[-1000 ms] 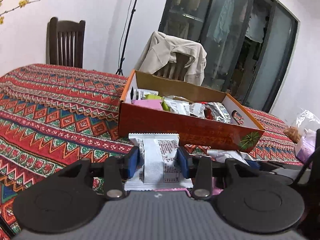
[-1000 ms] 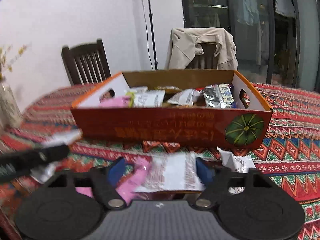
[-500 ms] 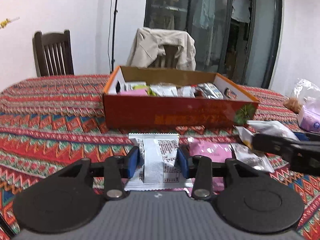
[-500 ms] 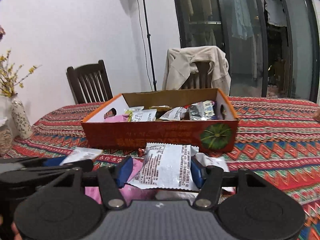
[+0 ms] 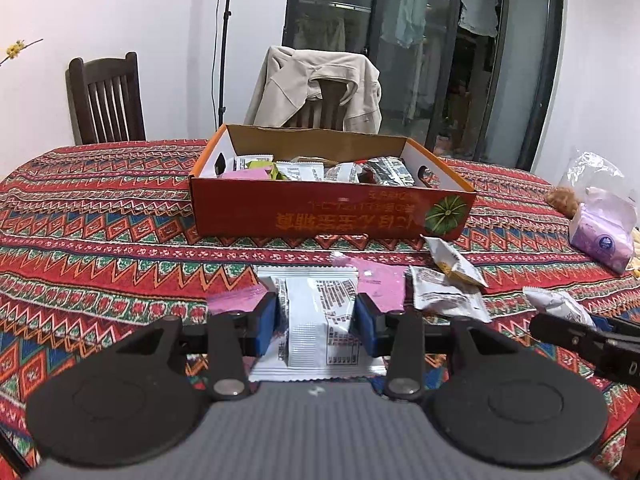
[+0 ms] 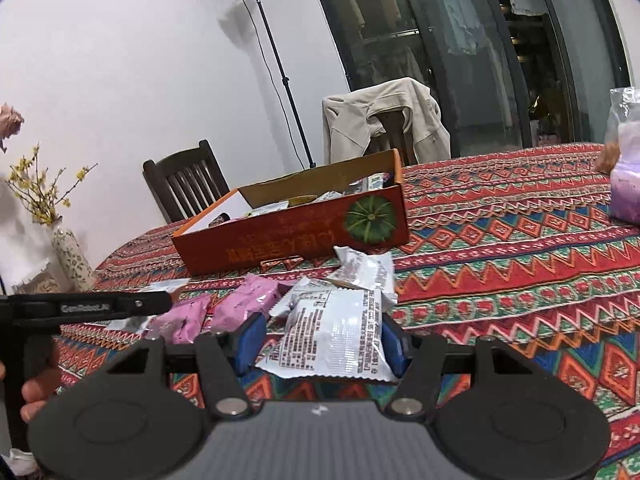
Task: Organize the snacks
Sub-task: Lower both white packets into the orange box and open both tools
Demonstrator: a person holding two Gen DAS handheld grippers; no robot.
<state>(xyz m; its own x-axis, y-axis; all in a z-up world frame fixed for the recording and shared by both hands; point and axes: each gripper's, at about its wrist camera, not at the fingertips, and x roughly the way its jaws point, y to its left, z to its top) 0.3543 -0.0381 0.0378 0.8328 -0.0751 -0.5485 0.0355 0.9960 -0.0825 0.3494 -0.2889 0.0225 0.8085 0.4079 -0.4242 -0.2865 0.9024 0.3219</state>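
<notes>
White crinkled snack packet | black print | pinched in left jaws | right jaws clamp larger white packet

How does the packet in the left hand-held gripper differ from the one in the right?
The left hand-held gripper pinches its white packet upright and squeezed narrow. The right hand-held gripper holds its white packet spread wider, flatter and tilted. Both are white with dark print, clamped between blue pads.
</notes>
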